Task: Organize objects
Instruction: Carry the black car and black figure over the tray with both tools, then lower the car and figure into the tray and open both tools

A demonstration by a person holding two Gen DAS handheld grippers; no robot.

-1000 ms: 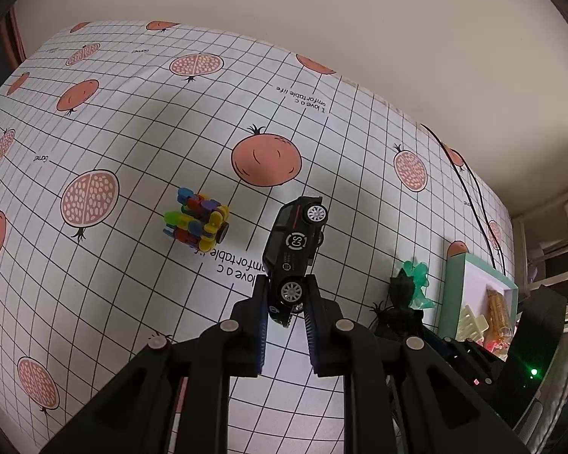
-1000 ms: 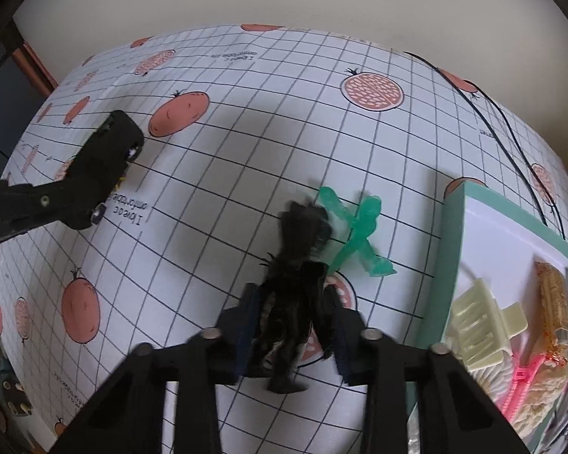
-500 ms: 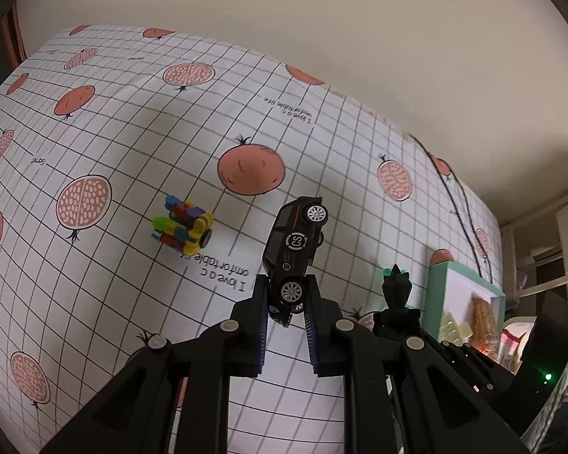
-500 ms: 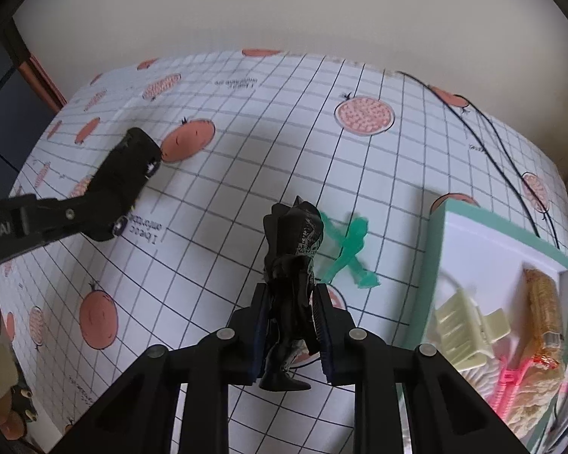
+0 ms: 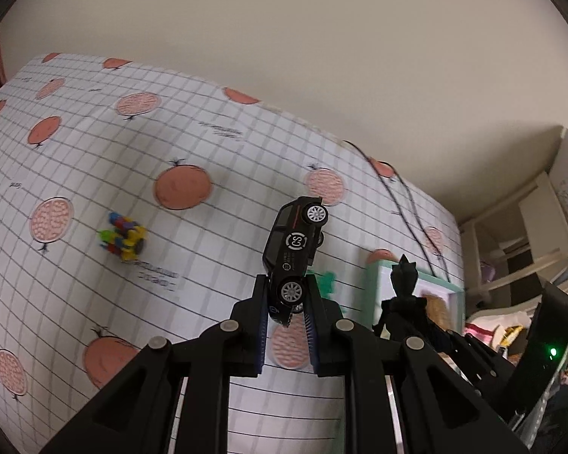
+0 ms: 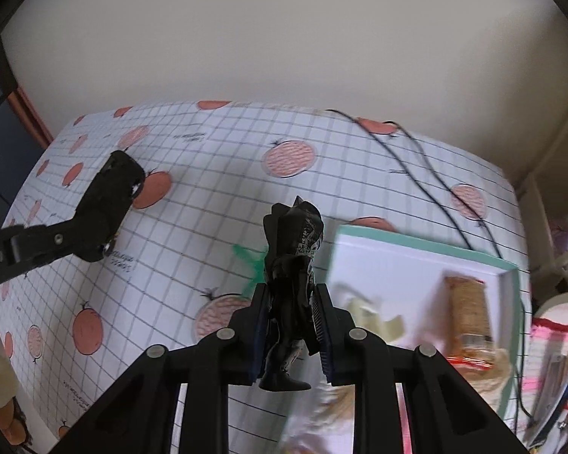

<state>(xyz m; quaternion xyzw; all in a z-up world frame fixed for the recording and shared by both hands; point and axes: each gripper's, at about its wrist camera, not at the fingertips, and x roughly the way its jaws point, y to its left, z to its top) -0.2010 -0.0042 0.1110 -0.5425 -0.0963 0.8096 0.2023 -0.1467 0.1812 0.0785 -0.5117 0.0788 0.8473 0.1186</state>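
- The left gripper (image 5: 286, 304) was clamped on the rear end of the black toy car (image 5: 296, 244), which stuck out nose-forward, held clear above the worktop (image 5: 94, 174).
- The right gripper (image 6: 289, 325) was closed around the waist of the black figure (image 6: 292, 265), its feet hanging below the pads and its head pointing forward.
- Risk 1, as I judged it: the car was pinched only at 1 end, near a wheel, so a jolt could have let it pivot or slip out and fall onto the worktop.
- Risk 2: the 2 grippers were carried close together, the figure showing just beside the car in the left wrist view; a careless swing could have knocked 1 toy against the other.
- Risk 3: the teal-rimmed tray (image 6: 509, 276) near the worktop's right edge already held a pale hair clip (image 6: 363, 312) and an orange-brown packet (image 6: 469, 312); a drop made without aim could have landed on them or caught the rim.
- Both views were blurred, which suggested quick movement and made a miss likelier.
- Both grippers pointed forward and downward over the worktop, the right one hanging just by the tray's left rim, the left one farther toward the middle.
- A green toy (image 5: 327, 282) lay on the worktop just left of the tray, and a multicoloured block toy (image 5: 123, 238) sat well apart toward the left side.
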